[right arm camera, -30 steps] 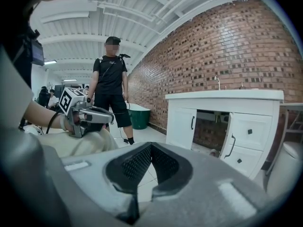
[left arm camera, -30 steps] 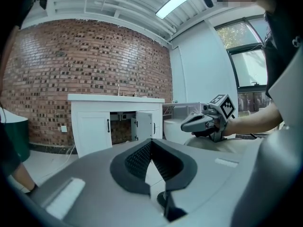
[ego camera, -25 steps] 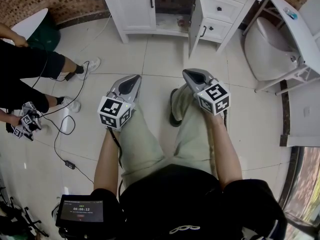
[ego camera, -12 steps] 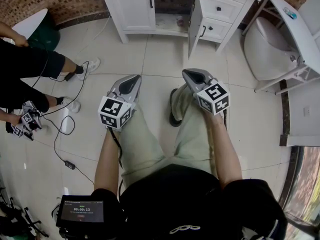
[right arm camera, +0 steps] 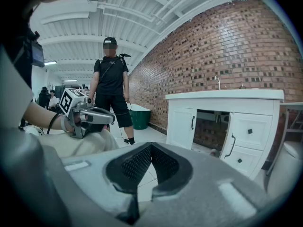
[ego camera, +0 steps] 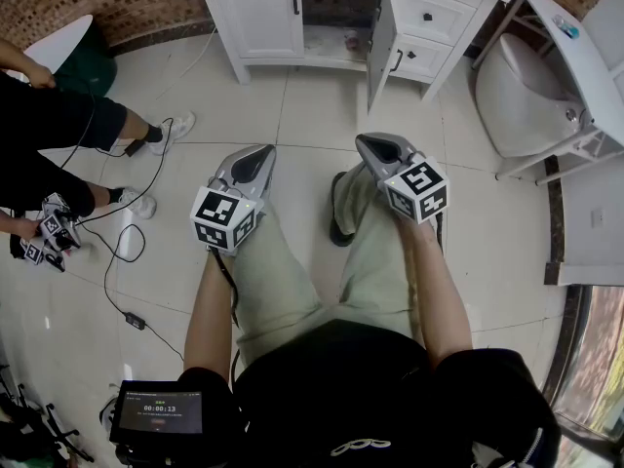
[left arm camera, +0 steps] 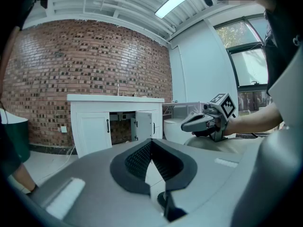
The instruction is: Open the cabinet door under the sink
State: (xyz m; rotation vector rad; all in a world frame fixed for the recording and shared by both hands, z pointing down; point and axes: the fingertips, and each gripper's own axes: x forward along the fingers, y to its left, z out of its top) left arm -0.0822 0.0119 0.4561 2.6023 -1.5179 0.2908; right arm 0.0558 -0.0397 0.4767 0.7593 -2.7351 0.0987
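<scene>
The white sink cabinet [ego camera: 263, 18] stands against the brick wall across the tiled floor. Its left door is closed. The middle door [ego camera: 380, 42] with a black handle stands swung out, showing the dark inside [ego camera: 336, 8]. I sit well back from it. My left gripper [ego camera: 255, 154] rests over my left knee and my right gripper [ego camera: 375, 144] over my right knee, both shut and empty, both pointing at the cabinet. The left gripper view shows the open door [left arm camera: 143, 125] far beyond the closed jaws [left arm camera: 150, 143]. In the right gripper view the jaws [right arm camera: 150, 148] meet too, with the door [right arm camera: 226, 138] beyond.
A toilet [ego camera: 517, 86] sits right of the cabinet, beside a white table [ego camera: 575, 57]. A bystander [ego camera: 58, 135] stands at the left holding another pair of grippers [ego camera: 49, 234]. Cables [ego camera: 127, 252] trail over the floor. A green tub [ego camera: 88, 57] is at the back left.
</scene>
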